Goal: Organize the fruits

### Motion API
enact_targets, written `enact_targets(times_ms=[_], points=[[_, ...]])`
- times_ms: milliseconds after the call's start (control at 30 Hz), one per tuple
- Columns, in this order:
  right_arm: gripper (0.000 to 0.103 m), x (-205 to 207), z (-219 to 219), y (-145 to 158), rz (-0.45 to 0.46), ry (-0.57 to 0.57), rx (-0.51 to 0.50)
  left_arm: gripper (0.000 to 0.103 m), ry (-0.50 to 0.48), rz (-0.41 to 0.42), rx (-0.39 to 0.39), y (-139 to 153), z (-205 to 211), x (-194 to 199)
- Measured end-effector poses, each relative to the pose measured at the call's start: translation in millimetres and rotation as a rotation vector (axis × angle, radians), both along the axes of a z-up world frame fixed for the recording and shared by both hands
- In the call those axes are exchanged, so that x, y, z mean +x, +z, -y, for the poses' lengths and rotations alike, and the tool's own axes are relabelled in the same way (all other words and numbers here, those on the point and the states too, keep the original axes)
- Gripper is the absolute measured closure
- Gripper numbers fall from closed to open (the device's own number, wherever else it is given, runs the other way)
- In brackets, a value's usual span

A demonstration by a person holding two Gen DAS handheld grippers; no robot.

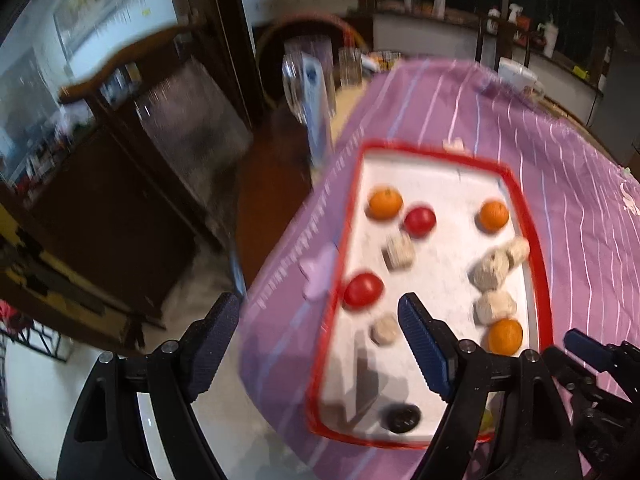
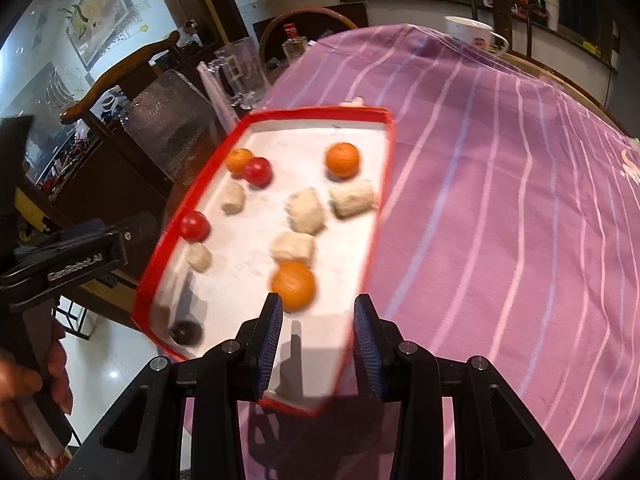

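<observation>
Sorting not started, by look of it. Red-rimmed tray holds everything mixed: three oranges, two red fruits, several pale lumps, one dark item.

Right gripper: fingers apart, narrow gap, nothing between. Nearest orange just ahead of left fingertip, not touching.

Left gripper: fingers wide apart, empty. Red fruit ahead, between tips, near right one.

All fruit left to group. Frames blurred.
</observation>
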State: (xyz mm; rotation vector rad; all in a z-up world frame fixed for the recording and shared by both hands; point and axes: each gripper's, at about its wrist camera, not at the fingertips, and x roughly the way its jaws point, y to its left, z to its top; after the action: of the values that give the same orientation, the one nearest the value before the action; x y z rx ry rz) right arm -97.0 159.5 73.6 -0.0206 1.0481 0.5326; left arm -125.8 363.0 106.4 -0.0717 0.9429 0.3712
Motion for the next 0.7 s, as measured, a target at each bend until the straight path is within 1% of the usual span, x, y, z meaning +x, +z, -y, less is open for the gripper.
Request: enact_targets(times_ms=[67, 100, 133, 167, 200, 233, 267, 300, 367, 433, 533, 633, 700], points=[[0.062, -0.8, -11.9, 4.2, 0.019, 0.013, 0.003, 0.022, 0.004, 0.085, 0.075, 19.1, 0.1, -7.0], [0.062, -2.1, -18.6, 7.6, 0.038, 0.020, 0.002, 0.018, 0.013, 0.138, 0.116, 29.9, 1.2, -12.9], [0.062, -3.1, -23.1, 10.4, 0.053, 0.026, 0.000, 0.007, 0.034, 0.202, 0.160, 43.5, 2.4, -20.6], [0.062, -4.2, -27.5, 14.2, 0.072, 0.032, -0.003, 0.002, 0.051, 0.271, 0.189, 57.7, 3.7, -29.0], [0.062, -5.2, -31.5, 18.7, 0.092, 0.037, -0.005, 0.000, 0.056, 0.317, 0.196, 67.0, 4.2, -35.5], [0.062, -6.2, -34.6, 24.1, 0.116, 0.039, -0.008, 0.000, 0.060, 0.382, 0.198, 80.3, 4.3, -42.7], [0.062, -7.7, -36.4, 29.4, 0.137, 0.040, -0.010, 0.000, 0.063, 0.423, 0.198, 90.4, 4.5, -46.1], [0.062, -9.2, -38.1, 35.8, 0.165, 0.040, -0.012, 0.000, 0.072, 0.446, 0.200, 99.1, 4.5, -48.2], [0.062, -11.6, -39.7, 44.3, 0.200, 0.041, -0.015, 0.000, 0.110, 0.464, 0.211, 109.8, 3.9, -48.6], [0.062, -14.2, -39.9, 50.6, 0.222, 0.045, -0.009, 0.000, 0.103, 0.477, 0.192, 117.0, 4.8, -44.2], [0.062, -16.5, -39.9, 55.8, 0.238, 0.052, -0.010, 0.000, 0.082, 0.447, 0.127, 117.7, 5.7, -41.6], [0.062, -19.0, -34.0, 59.6, 0.246, 0.050, -0.010, 0.000, 0.071, 0.410, 0.108, 112.9, 10.1, -43.8], [0.062, -20.6, -28.2, 61.1, 0.246, 0.041, -0.006, 0.000, 0.060, 0.384, 0.109, 109.4, 15.4, -44.6]])
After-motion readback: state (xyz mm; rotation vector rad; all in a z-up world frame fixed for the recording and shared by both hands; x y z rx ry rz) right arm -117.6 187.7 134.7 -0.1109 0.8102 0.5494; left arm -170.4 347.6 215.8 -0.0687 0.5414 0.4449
